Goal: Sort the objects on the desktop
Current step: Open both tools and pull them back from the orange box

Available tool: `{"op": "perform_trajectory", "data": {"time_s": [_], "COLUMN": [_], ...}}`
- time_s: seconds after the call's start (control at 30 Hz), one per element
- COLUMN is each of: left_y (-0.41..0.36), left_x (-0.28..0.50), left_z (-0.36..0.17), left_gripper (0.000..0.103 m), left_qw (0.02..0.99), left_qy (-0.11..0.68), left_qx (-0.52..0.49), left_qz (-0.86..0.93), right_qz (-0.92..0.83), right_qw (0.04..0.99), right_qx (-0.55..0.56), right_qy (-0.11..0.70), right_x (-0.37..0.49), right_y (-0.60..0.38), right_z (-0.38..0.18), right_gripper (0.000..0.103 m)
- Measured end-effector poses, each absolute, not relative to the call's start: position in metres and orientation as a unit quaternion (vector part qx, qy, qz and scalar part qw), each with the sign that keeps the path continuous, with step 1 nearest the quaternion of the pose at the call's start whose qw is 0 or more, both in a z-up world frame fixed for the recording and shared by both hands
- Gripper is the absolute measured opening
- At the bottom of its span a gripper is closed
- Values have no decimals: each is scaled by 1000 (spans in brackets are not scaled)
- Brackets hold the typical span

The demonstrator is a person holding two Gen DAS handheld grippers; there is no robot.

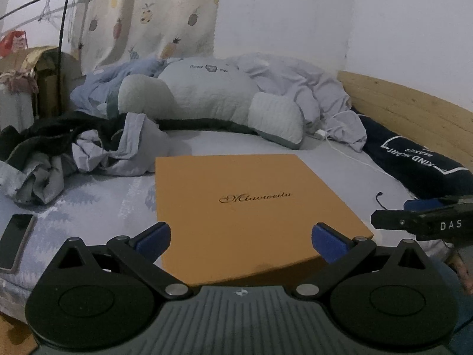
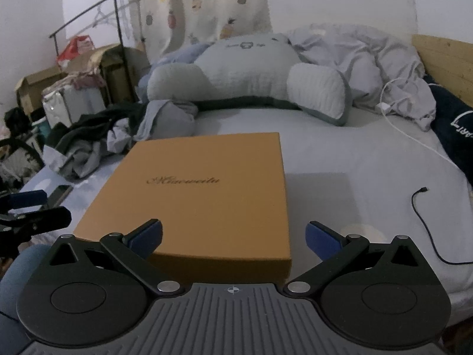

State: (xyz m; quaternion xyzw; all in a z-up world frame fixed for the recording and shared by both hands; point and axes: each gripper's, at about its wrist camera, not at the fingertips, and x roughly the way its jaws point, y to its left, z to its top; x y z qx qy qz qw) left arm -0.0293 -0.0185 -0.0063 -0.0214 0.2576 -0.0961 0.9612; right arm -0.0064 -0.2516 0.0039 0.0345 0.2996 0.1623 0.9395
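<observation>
A flat orange box (image 1: 251,204) with gold script lies closed on the bed, also in the right wrist view (image 2: 204,195). My left gripper (image 1: 241,242) is open and empty, its blue pads on either side of the box's near edge. My right gripper (image 2: 233,238) is open and empty just before the box's near right corner. The right gripper shows at the right edge of the left wrist view (image 1: 419,222). The left gripper shows at the left edge of the right wrist view (image 2: 29,216).
A black phone (image 1: 16,239) lies on the sheet to the left. A black cable (image 2: 425,224) and a white charger cable (image 2: 414,136) lie to the right. Crumpled clothes (image 1: 88,148), a big cushion (image 2: 248,80), a dark pillow (image 1: 414,165) and a wooden headboard (image 1: 414,109) ring the bed.
</observation>
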Motion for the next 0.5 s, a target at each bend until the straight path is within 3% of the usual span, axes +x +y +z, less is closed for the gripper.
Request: {"op": "perform_trajectory", "data": {"time_s": [0.5], "left_y": [-20], "left_x": [-28], "left_z": [-6], "left_gripper": [103], "left_qw": [963], "left_qy": [255], "left_qx": [-13], "left_qz": [-80], "right_qz": [156], "right_qw": [939], "right_qx": [40], "right_qy": [304], "right_x": [-4], "right_y": [-254], "right_z": [1], "right_gripper": [103]}}
